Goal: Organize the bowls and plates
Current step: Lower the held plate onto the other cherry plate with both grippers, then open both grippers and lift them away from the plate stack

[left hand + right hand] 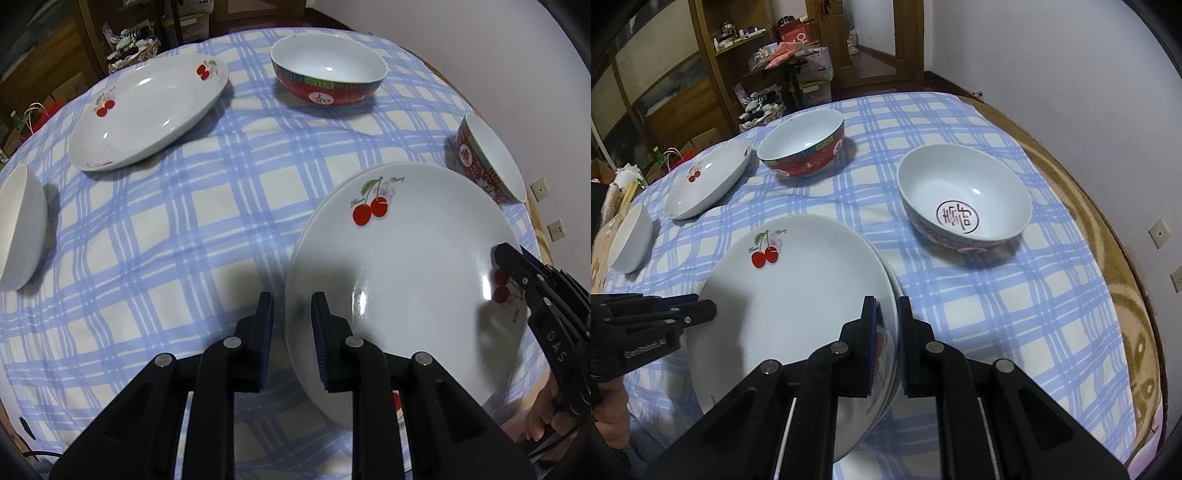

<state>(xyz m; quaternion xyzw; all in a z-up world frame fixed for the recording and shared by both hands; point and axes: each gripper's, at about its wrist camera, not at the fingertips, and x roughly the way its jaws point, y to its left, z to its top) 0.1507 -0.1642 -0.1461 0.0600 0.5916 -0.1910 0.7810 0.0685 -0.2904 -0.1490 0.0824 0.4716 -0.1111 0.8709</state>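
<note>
1. Blue-and-white checked cloth [177, 229] covers a round table [1108, 229] whose brown patterned edge shows along the right side in the right wrist view.
2. Behind the table stand a wooden cabinet [713, 66] with cluttered shelves, an open doorway and a plain pale wall with small wall sockets [556, 229].
3. Nearest the grippers lies a white cherry plate [406, 266]; in the right wrist view a second rim shows just under its right edge, so it seems to sit on another plate.
4. Its cherry print nearest the far rim points away from the cameras; being round, the plate has no long axis, and it lies flat, face up.
5. A second cherry plate [147, 110] lies face up well apart, toward the far left.
6. A red-sided bowl [328, 74] stands upright at the far side, another red bowl [964, 199] with a dark round mark inside stands to the right, and a plain white bowl [20, 229] sits at the left edge.
7. The left gripper [291, 321] straddles the near plate's left rim, fingers narrowly spread; whether the pads press on it I cannot tell.
8. The right gripper [886, 339] pinches the plate's right rim between nearly closed fingers.
9. A person's hand [550, 421] shows beneath the right gripper.
</note>
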